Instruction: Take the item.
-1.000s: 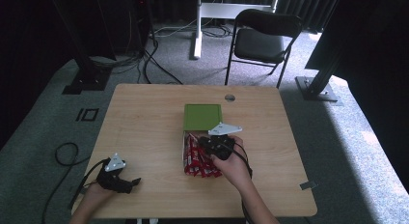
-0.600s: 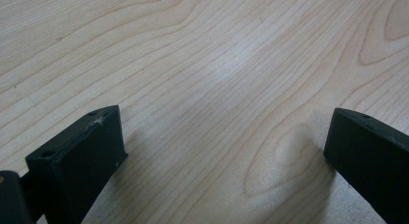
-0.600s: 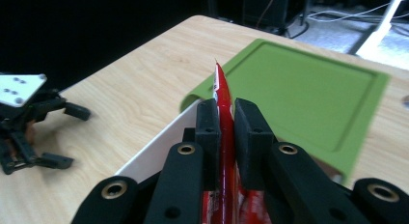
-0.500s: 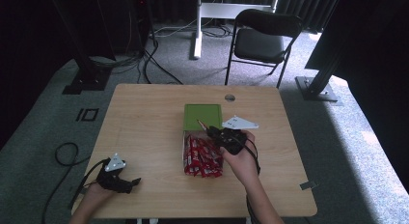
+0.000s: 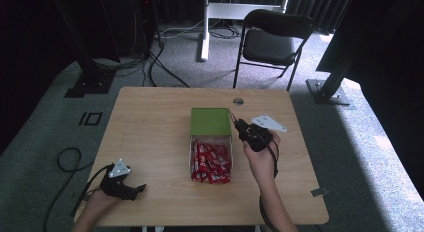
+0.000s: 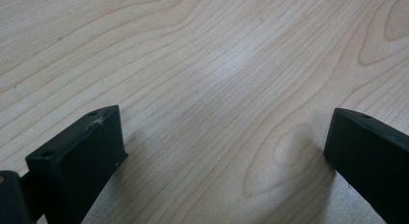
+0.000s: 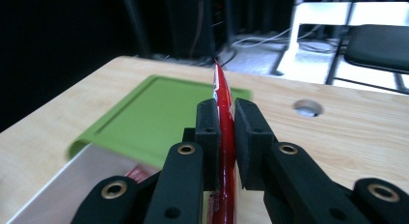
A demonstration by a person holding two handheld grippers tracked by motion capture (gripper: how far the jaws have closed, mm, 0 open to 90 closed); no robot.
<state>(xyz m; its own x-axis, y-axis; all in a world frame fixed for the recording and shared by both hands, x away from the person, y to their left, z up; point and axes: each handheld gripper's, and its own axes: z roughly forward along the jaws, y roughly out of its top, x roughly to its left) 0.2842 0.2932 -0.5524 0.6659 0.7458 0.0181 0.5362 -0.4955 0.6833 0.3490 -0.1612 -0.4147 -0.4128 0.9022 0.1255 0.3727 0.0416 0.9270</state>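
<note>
Pinching a thin red packet (image 7: 223,96) edge-on, the right gripper (image 7: 225,119) is holding its jaws clamped on the wrapper, with the packet's tip sticking up past the pads and its lower part hanging down between the jaw arms. In the high view the right gripper (image 5: 239,126) is hovering beside the right edge of the green lid (image 5: 210,121), just above the box (image 5: 191,148) that is holding the rest of the red packets (image 5: 210,162).

Risk is sitting mostly in that narrow grip. The pads are biting a slim, slick wrapper, so a quick swing could be letting it slide or twist out, probably dropping it onto the table (image 5: 150,122) rather than back into the box. The hanging end may also be snagging on the box rim or on the lid's edge, dragging either one askew.

Farther off, the left gripper (image 5: 134,189) is resting near the table's near left corner; the left gripper view shows its jaws standing wide apart over bare wood (image 6: 217,79), holding nothing, so it is not steadying the box if it shifts.
</note>
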